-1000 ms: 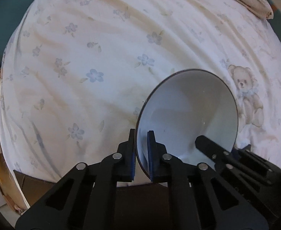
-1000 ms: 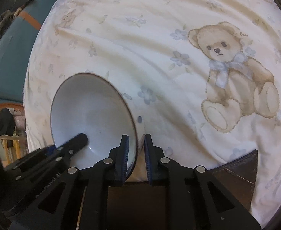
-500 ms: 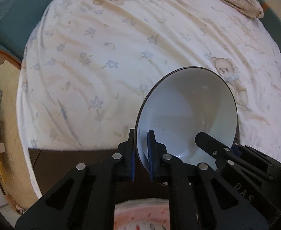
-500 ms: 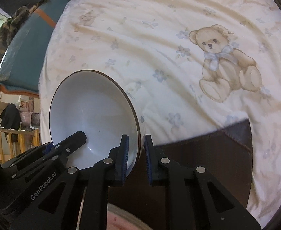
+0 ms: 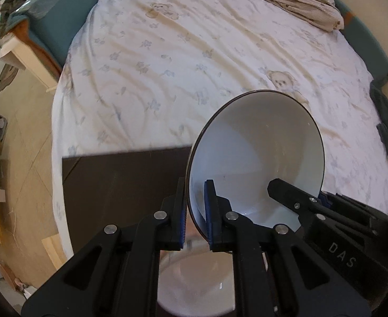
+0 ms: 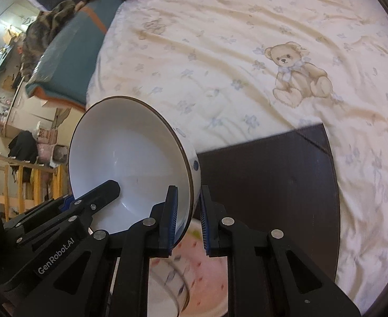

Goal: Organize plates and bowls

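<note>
- Now the white bowl (image 5: 257, 158), dark-rimmed and tilted, hangs above the dark desk (image 5: 120, 179) rather than over the bedsheet alone; a second ago only a sliver of that desk showed beneath it, and half a second ago about half as much as now.
- On the bowl's left rim, the left gripper (image 5: 196, 216) has its jaws clenched on the wall, one blue pad inside the bowl and one outside.
- Beneath the bowl, a pale dish (image 5: 194, 285) has come into the left wrist view; it was absent a second ago and only its edge peeked in half a second ago.
- Over on the bowl's right rim, the right gripper (image 6: 188, 219) grasps the same white bowl (image 6: 125, 163) in the same pinch, so both grippers share the load.
- Directly under the bowl in the right wrist view lies a pink patterned plate (image 6: 199, 277), blurred, with a second patterned rim beside it.
- Beyond the bowl, the teddy-bear bedsheet (image 6: 246, 52) looks farther off than before, suggesting the pair has pulled back and up.
- Judging by this, the bowl is being carried toward the dishes on the desk, likely to be set on or beside them; lowering has not yet begun.
</note>
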`<state>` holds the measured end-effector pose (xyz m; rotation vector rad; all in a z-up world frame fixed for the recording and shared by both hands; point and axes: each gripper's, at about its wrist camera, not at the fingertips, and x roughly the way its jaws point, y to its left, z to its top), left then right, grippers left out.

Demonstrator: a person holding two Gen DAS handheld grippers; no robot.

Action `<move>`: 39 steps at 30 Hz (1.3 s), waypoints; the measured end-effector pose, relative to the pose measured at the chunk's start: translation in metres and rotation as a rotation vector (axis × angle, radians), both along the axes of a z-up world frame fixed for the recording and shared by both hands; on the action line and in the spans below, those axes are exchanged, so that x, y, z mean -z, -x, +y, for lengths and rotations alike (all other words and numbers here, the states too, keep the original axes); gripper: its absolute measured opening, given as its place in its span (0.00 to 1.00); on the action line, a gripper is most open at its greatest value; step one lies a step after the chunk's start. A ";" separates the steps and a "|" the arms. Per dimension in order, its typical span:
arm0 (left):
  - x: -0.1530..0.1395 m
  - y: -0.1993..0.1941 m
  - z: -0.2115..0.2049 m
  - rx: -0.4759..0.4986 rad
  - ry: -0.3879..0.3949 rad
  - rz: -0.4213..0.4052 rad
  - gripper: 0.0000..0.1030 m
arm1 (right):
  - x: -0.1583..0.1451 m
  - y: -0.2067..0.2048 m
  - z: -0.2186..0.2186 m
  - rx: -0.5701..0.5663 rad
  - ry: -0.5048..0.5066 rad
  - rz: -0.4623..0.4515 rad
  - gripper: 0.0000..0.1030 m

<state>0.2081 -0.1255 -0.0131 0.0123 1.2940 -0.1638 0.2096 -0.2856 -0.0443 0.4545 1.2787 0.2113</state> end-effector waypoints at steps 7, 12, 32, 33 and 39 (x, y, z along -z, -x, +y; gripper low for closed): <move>-0.014 0.059 0.018 -0.005 0.053 -0.036 0.10 | -0.025 0.056 0.012 -0.051 -0.002 -0.016 0.18; -0.008 0.090 0.029 -0.047 0.075 -0.028 0.10 | -0.033 0.089 0.019 -0.091 -0.002 -0.046 0.18; 0.008 0.109 0.047 -0.032 -0.019 -0.005 0.10 | 0.004 0.116 0.045 -0.154 -0.073 0.110 0.19; 0.011 0.108 0.050 -0.037 -0.020 0.003 0.10 | 0.005 0.115 0.048 -0.155 -0.070 0.119 0.19; 0.024 0.100 0.051 -0.024 -0.035 0.032 0.10 | 0.012 0.109 0.059 -0.138 -0.040 0.164 0.21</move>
